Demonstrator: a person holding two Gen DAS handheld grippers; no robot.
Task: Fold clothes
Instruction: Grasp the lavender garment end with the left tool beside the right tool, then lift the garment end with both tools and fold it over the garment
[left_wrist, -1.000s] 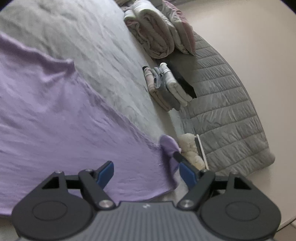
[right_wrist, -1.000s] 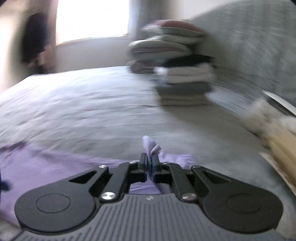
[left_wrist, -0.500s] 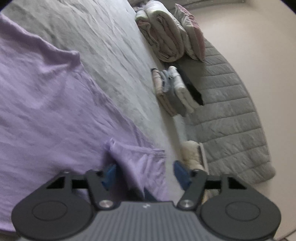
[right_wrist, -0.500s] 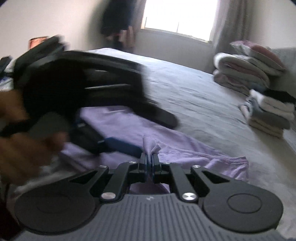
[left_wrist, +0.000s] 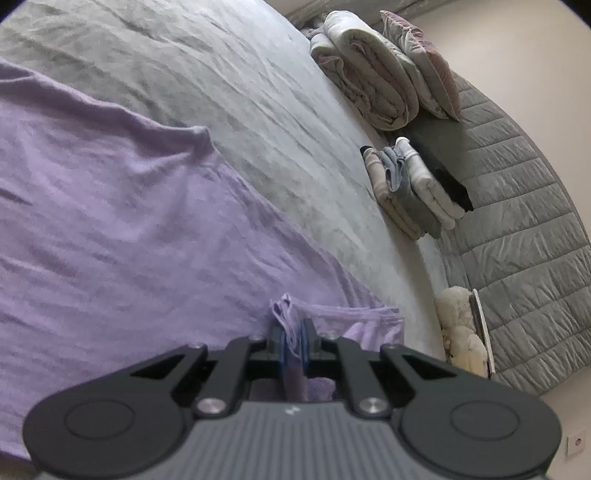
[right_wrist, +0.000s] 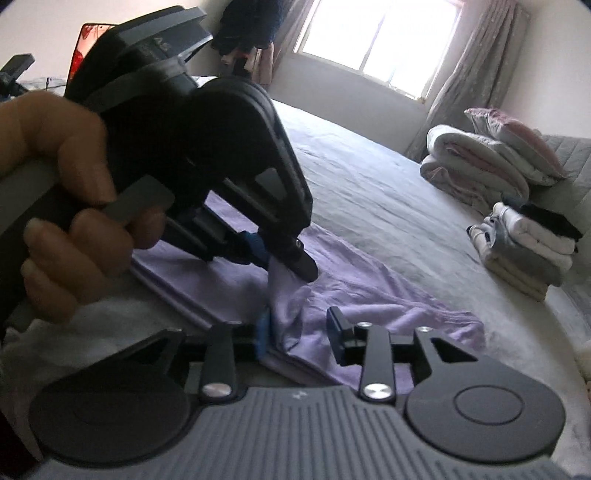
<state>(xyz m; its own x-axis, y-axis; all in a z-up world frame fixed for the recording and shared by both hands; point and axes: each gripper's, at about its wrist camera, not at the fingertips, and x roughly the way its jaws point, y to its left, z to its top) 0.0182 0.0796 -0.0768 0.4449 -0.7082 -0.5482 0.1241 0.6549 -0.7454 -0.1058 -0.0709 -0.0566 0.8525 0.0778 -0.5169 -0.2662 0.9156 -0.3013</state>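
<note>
The lilac garment (left_wrist: 110, 229) lies spread on the grey bed (left_wrist: 240, 92). At its near corner, the left gripper (left_wrist: 291, 336) is pinched shut on a bunched fold. The right gripper (right_wrist: 301, 328) (just beside it) stands spread, cloth lying between its fingers. Folded clothes (right_wrist: 524, 247) sit stacked well apart, farther right.

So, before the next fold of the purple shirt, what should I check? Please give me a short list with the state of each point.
1. Left gripper shut on the shirt corner: ok.
2. Right gripper free of the cloth: cannot tell; its jaws are open, but cloth lies between them.
3. Shirt flat on the bed: not ok, it is bunched near the grippers.
4. Folded stack apart from the shirt: ok.
5. Far shirt edge in view: not ok, it is cut off.
</note>
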